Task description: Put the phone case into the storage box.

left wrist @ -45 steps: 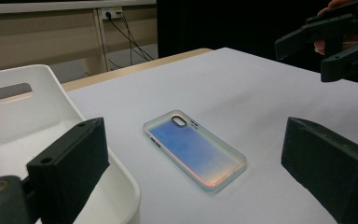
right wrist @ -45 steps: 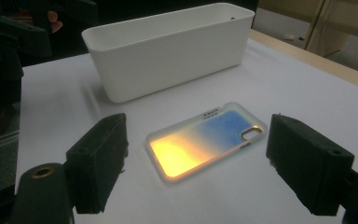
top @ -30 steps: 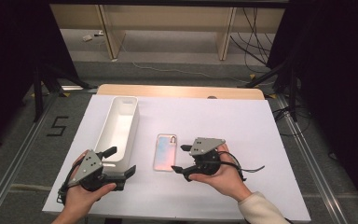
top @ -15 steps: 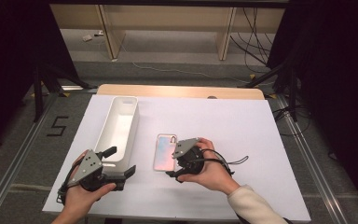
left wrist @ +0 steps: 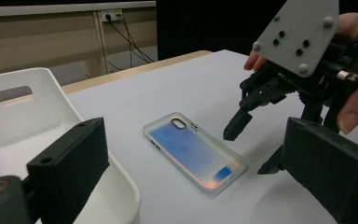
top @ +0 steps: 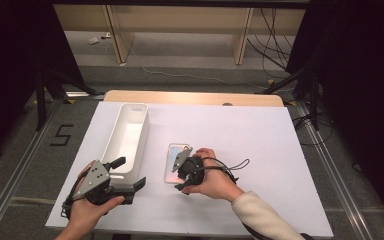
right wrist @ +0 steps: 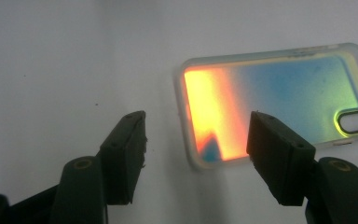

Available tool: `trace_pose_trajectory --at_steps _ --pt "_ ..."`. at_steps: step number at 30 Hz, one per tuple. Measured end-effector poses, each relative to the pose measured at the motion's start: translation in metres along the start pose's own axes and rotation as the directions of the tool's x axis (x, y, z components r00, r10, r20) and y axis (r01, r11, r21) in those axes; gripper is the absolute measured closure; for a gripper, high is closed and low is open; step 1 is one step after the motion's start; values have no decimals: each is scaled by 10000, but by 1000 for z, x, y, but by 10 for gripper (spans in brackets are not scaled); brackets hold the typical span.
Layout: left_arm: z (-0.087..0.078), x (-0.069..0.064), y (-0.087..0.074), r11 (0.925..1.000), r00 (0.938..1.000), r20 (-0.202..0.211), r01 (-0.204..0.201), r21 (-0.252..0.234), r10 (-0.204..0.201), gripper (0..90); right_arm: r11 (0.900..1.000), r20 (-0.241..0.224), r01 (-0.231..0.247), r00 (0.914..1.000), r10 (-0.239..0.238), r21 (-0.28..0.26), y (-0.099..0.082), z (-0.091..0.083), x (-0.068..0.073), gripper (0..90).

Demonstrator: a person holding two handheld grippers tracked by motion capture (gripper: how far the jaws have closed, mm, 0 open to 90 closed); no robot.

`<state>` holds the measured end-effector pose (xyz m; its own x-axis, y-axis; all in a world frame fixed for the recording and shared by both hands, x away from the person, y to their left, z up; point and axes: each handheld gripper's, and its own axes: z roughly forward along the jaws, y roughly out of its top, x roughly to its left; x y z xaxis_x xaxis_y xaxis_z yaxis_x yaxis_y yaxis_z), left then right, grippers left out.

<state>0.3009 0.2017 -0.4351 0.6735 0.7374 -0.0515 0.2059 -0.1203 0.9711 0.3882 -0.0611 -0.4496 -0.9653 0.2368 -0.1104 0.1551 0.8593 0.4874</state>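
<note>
An iridescent phone case [top: 173,161] lies flat on the white table, camera cutout at its far end. My right gripper [top: 180,176] hovers at the case's near end, tilted down toward it. In the right gripper view the case [right wrist: 270,102] has its near corner ahead of the gap between the jaws of my right gripper [right wrist: 198,126]. These jaws have just been closing; they stand open and no pad presses on the case. My left gripper [top: 130,172] is open at the front left, beside the bin, holding nothing. In the left gripper view the case [left wrist: 191,149] and the right gripper [left wrist: 248,151] lie ahead.
A long white bin [top: 142,135] stands left of the case, its near end by my left gripper, and it looks empty. The white table top [top: 260,145] stretches wide to the right and back. Dark floor and stands surround the table.
My right gripper has moved left and down from the table's middle to the near end of the phone case, and its jaws have narrowed. The left gripper has stayed put.
</note>
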Motion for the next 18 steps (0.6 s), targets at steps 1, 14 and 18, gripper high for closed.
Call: trace_pose_trajectory --at_steps 1,14,18 --pt "0 0 0 10000 10000 6 -5 3 5 66 9999 -1 -42 10000 42 92 1 2 0 387" --pt "-2 1 1 10000 10000 -20 40 -63 -40 66 9921 -116 365 9993 -354 1197 19 23 -4 478" --pt "-2 0 1 10000 10000 -5 58 -74 -58 66 9884 -159 441 9990 -422 1453 23 28 -5 513"
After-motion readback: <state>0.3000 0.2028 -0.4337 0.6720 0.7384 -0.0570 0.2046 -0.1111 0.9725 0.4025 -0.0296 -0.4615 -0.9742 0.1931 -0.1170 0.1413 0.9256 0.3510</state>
